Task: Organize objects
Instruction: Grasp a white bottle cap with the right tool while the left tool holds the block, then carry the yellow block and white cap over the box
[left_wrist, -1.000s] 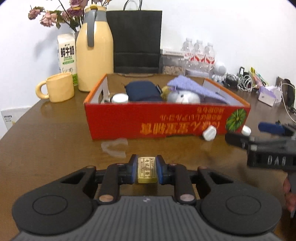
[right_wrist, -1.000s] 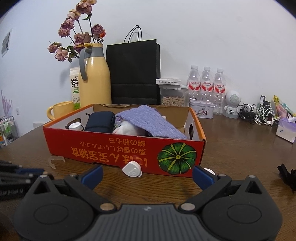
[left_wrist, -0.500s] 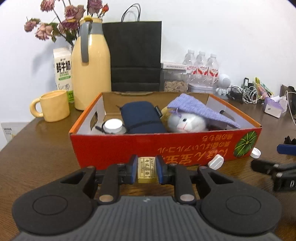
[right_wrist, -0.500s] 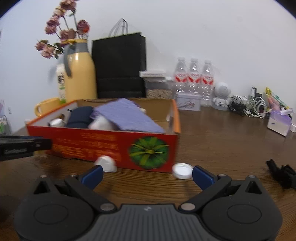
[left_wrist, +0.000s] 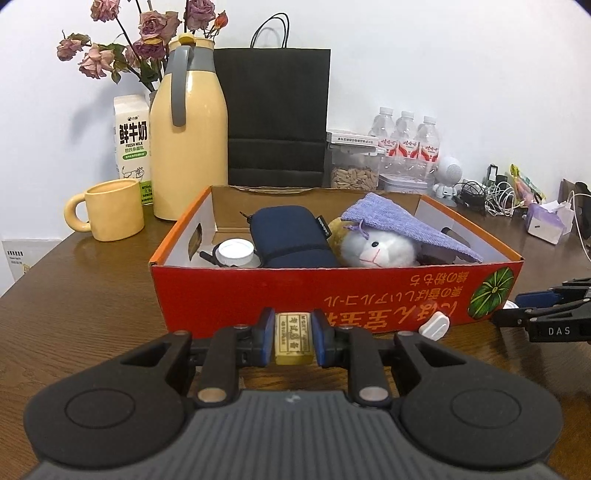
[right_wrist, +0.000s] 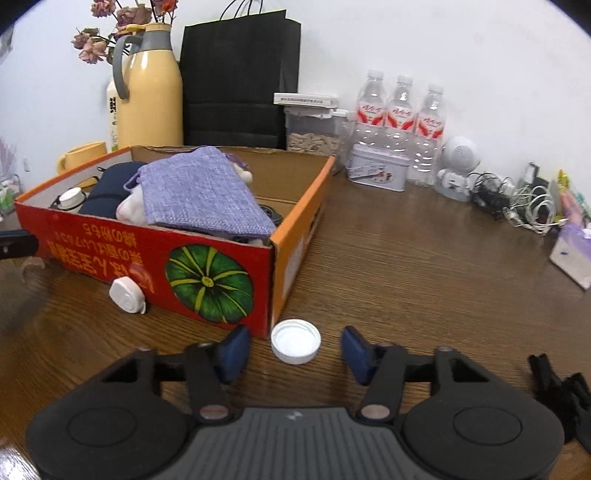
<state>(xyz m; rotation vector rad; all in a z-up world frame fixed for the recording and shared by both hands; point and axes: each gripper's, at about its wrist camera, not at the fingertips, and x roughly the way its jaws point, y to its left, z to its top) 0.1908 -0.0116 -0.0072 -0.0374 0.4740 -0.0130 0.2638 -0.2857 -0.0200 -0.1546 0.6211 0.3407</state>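
Left wrist view: the left gripper (left_wrist: 294, 338) is clenched on a small yellow rectangular block with printed characters (left_wrist: 294, 339), held in front of the red cardboard box with a green pumpkin print (left_wrist: 332, 295) on the brown wooden table (left_wrist: 74, 295). The box front wall stands directly ahead of the block. Inside the box: one navy fabric pouch (left_wrist: 291, 236), one white-capped jar (left_wrist: 235, 252), one white plush toy (left_wrist: 380, 251) partly covered by one purple woven bag (left_wrist: 402, 221). Behind the box stand one yellow thermos jug (left_wrist: 188, 133), one yellow mug (left_wrist: 110, 210), one milk carton (left_wrist: 132, 144), one black paper bag (left_wrist: 277, 118) and three water bottles (left_wrist: 406, 140).

Right wrist view: the right gripper (right_wrist: 295, 349) is closing; one white round bottle cap (right_wrist: 295, 340) lies on the table between its blue pads (right_wrist: 232, 350), not yet pressed. The cap sits just beside the box corner. One white rounded case (right_wrist: 127, 295) leans at the box front. A tangle of cables (right_wrist: 517, 203) at the right is hard to resolve.
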